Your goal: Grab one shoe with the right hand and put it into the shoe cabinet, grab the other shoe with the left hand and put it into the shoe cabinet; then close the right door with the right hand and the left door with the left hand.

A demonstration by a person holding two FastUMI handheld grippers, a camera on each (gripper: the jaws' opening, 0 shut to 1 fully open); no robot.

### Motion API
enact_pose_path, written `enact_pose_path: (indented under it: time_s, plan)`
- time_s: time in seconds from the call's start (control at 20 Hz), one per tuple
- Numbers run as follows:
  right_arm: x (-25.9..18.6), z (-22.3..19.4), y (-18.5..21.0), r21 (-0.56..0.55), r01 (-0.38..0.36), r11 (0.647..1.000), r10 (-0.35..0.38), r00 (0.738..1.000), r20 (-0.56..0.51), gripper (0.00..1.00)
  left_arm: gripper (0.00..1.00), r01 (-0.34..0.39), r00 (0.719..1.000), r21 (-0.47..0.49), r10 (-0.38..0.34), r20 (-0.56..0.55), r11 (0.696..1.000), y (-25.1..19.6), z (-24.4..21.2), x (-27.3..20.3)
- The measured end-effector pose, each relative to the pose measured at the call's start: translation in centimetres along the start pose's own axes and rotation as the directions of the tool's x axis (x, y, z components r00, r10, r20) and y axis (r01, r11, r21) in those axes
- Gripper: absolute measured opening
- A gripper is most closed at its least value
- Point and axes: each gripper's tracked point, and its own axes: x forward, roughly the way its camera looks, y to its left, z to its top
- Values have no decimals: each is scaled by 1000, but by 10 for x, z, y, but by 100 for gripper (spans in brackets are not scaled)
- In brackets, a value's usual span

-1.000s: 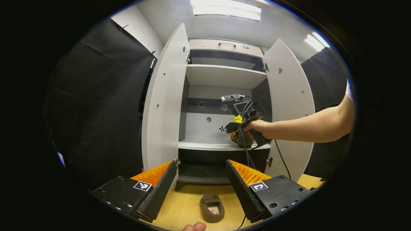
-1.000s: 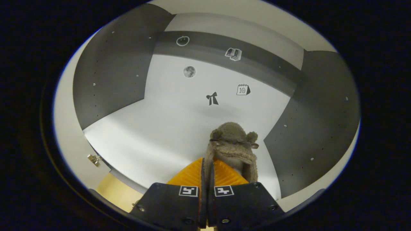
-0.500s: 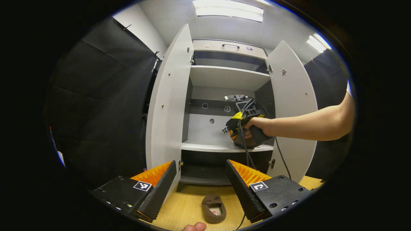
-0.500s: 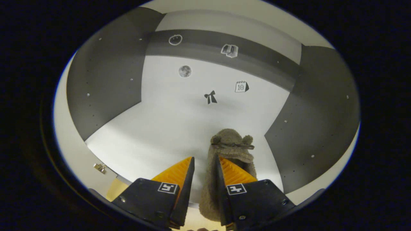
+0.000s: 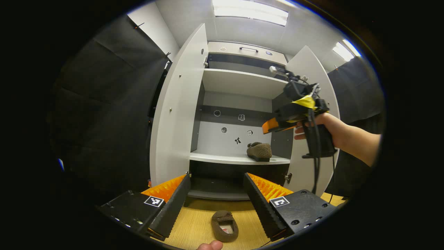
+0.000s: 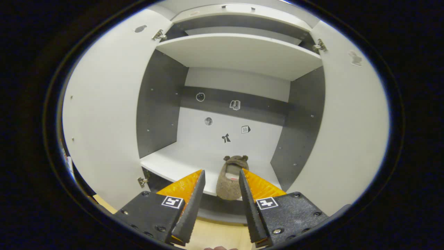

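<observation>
Left gripper view looks at the open cabinet (image 5: 239,86): one shoe (image 5: 259,151) sits on the right part of the middle shelf (image 5: 222,158), toe toward the back wall. The right gripper (image 5: 269,126), held in a hand (image 5: 326,128), hangs in front of the cabinet above that shoe, apart from it. In the right gripper view its fingers (image 6: 192,205) stand spread with nothing between them, and the shelved shoe (image 6: 231,177) shows beyond them.

The second shoe (image 5: 224,225) lies on the wooden floor (image 5: 194,222) just before the cabinet base, opening upward. The left gripper (image 5: 216,194) hovers over it, jaws wide apart and empty.

By my reading, the first placement is done and the left-hand pickup is the step in hand. The next move calls for lowering the left gripper, closing both fingers on the shoe's side wall or heel, then lifting it to the free left part of the shelf.

Both doors stand swung outward, the left door (image 5: 177,104) and right door (image 5: 308,69), so the opening is unobstructed. Black cloth hangs on either side, with ceiling lights overhead.
</observation>
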Motion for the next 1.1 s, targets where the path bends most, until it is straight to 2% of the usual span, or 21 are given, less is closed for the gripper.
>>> enact_pose_path:
  time_s: [0.1,0.15,0.25,0.55,0.65,0.7,0.75,0.8,0.85,0.9,1.0,1.1]
  plan:
    - [-32,-24,-3,14,17,1000,-17,999,39,70,94,8,1000,-7,-8,-6,1000,-2,-1,1]
    - [-47,-42,-7,24,41,999,-42,998,46,65,95,12,1000,-8,-12,-9,1000,-4,-3,1]
    - [-75,-78,-6,64,54,996,-57,997,48,65,95,9,1000,-4,-9,-10,1000,-5,-3,0]
    - [-122,-147,-23,182,103,978,-117,991,72,65,95,32,999,0,-32,-28,999,-15,-9,-3]
    - [-133,-161,-28,194,117,974,-136,987,88,65,95,39,998,-5,-40,-54,999,-21,-17,-5]
    - [-139,-168,-30,186,126,974,-146,985,95,70,95,43,997,-6,-43,-68,999,-22,-22,-6]
    - [-144,-174,-32,175,137,975,-157,982,102,70,95,46,995,-6,-46,-86,999,-22,-27,-6]
    - [-148,-178,-33,168,147,975,-166,980,107,66,95,46,993,-5,-46,-106,999,-22,-34,-6]
    - [-153,-181,-32,173,148,974,-168,980,107,70,95,47,991,-4,-47,-127,999,-22,-40,-6]
    - [-156,-183,-29,177,146,973,-166,980,107,66,95,47,987,-7,-48,-157,999,-22,-49,-4]
    - [-168,-180,-28,164,151,975,-171,979,113,66,95,27,968,-44,-37,-249,999,-19,-79,3]
    - [-179,-170,-25,153,148,977,-168,977,129,66,95,42,938,-136,-86,-335,990,-25,-109,13]
